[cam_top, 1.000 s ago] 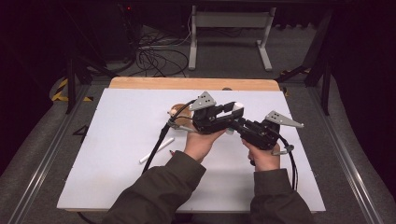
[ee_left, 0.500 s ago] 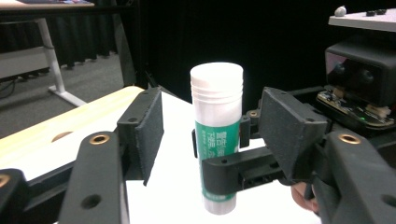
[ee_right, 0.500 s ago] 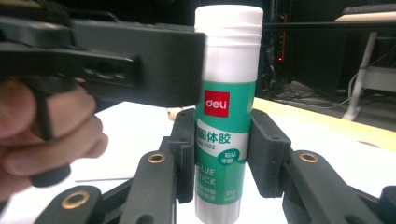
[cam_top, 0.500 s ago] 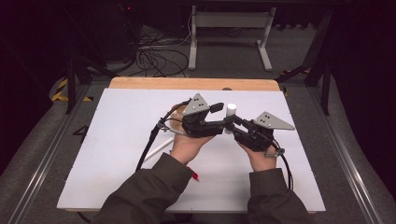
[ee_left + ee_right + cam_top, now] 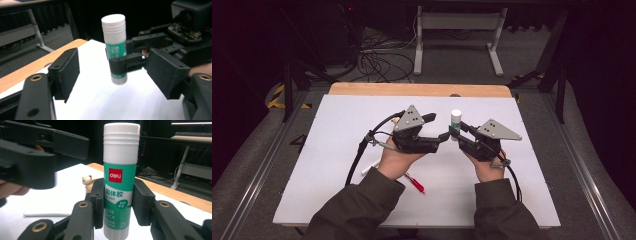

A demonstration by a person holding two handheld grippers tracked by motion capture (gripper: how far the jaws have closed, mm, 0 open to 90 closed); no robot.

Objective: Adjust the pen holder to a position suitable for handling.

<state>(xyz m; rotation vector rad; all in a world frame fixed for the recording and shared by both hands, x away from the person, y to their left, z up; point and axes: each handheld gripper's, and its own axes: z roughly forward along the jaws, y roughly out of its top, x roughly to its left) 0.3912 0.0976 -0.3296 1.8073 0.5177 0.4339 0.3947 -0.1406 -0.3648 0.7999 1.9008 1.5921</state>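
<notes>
White stick (image 5: 371, 166) and red pen (image 5: 415, 183) seen flat on matte white board (image 5: 332, 150), beside left forearm. Left gripper (image 5: 443, 136) held with jaws wide apart, nothing clasped. Glue stick (image 5: 455, 123), smooth cylinder, white cap, green label, clamped upright by right gripper (image 5: 456, 135), lifted above board centre. Small bear figurine (image 5: 87, 181) seen behind.

Glue stick (image 5: 119, 180), green label, white cap, upright at frame centre, clamped between the right tongs (image 5: 119, 205). Left tongs (image 5: 37, 150), blurred, upper left. Small bear figurine (image 5: 87, 181) and white stick (image 5: 47, 214) on white table (image 5: 62, 195).
</notes>
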